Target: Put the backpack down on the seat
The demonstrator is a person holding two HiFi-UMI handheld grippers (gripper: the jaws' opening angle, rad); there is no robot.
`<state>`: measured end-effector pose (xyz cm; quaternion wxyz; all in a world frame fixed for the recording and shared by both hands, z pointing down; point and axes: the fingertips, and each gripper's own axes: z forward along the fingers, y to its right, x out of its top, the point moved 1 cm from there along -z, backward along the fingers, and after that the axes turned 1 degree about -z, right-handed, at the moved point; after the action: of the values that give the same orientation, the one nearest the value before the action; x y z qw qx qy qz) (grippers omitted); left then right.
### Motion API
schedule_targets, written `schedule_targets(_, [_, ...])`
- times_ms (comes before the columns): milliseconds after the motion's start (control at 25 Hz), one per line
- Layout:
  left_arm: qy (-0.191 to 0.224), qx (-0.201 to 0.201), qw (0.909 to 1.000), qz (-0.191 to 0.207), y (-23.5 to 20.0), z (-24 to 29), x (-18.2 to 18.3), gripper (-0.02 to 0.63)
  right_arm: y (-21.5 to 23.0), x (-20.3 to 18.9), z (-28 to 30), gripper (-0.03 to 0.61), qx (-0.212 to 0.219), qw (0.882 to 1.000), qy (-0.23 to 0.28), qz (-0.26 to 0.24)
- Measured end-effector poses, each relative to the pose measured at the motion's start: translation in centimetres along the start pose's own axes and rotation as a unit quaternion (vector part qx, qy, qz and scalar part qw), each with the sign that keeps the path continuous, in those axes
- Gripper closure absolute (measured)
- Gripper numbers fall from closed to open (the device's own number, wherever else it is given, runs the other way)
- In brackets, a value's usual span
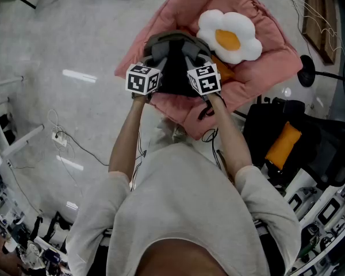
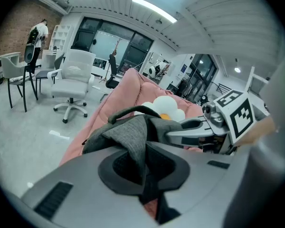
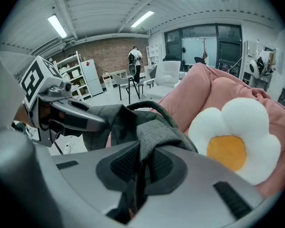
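Backpack [image 1: 173, 76] clamped, orange cushion [image 1: 283, 144] in head view only

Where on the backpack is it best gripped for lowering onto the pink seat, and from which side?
The soft grey top fabric beside the carry handle, from above: the backpack hangs upright and that fabric bunches thin. The left gripper and right gripper are shut on it.
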<state>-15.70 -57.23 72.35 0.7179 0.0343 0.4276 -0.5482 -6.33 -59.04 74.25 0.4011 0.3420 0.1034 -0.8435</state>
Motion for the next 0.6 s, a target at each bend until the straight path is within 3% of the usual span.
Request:
schedule_targets(280, [-0.011,-0.001,0.9999,0.003,-0.2,0.7,-0.4,0.557,0.3,0.1,0.7,0.504,0.01,1.0,0.002,0.026])
schedule_targets(360, [-0.024,-0.004,0.9997,0.003,-0.1,1.0,-1.0,0.462,0.1,0.2,1.0,0.447,0.019,0.999,0.004,0.036])
schedule_targets(440, [-0.031,-0.009,0.9995,0.0,0.0,1.2,-1.4,0.401,-0.3,0.4,1.3,0.339,0.032,0.999,0.005,0.04])
schedule_targets(560, [-0.028,-0.003,0.9996,-0.001,0.0,1.0,-1.7,0.361,-1.0,0.4,1.8,0.218,0.041,0.999,0.003,0.034])
schedule_targets(600, [-0.028,0.003,0.9996,0.001,-0.1,0.9,-1.7,0.359,-1.1,0.4,1.8,0.208,0.039,0.999,0.003,0.032])
